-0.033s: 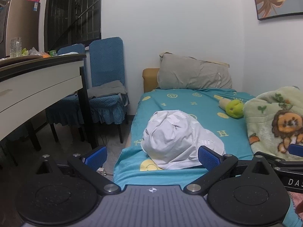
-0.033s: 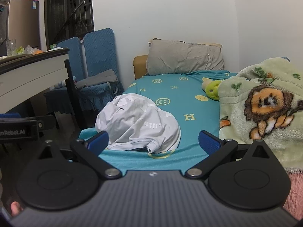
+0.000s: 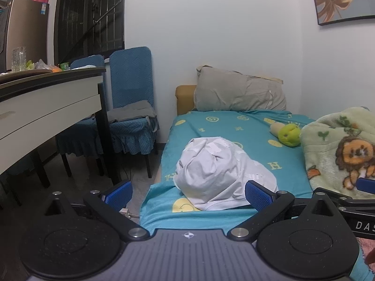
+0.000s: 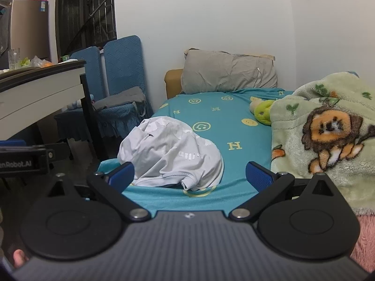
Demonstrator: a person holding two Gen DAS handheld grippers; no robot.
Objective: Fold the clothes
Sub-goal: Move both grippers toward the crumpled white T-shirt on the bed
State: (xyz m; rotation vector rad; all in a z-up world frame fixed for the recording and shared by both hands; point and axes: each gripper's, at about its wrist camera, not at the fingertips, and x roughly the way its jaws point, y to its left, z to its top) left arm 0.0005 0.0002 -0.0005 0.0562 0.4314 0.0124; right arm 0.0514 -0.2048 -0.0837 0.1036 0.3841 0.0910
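Observation:
A crumpled white shirt (image 3: 218, 173) lies in a heap near the foot of the bed on the teal sheet (image 3: 229, 128); it also shows in the right wrist view (image 4: 173, 154). My left gripper (image 3: 188, 193) is open and empty, held short of the bed's foot edge, in front of the shirt. My right gripper (image 4: 189, 175) is open and empty, also short of the shirt. The right gripper's arm shows at the right edge of the left wrist view (image 3: 346, 201).
A green lion blanket (image 4: 323, 131) is piled on the bed's right side. A green plush toy (image 3: 289, 134) and a grey pillow (image 3: 239, 93) lie farther up. Blue chairs (image 3: 131, 107) and a white table (image 3: 42, 100) stand left of the bed.

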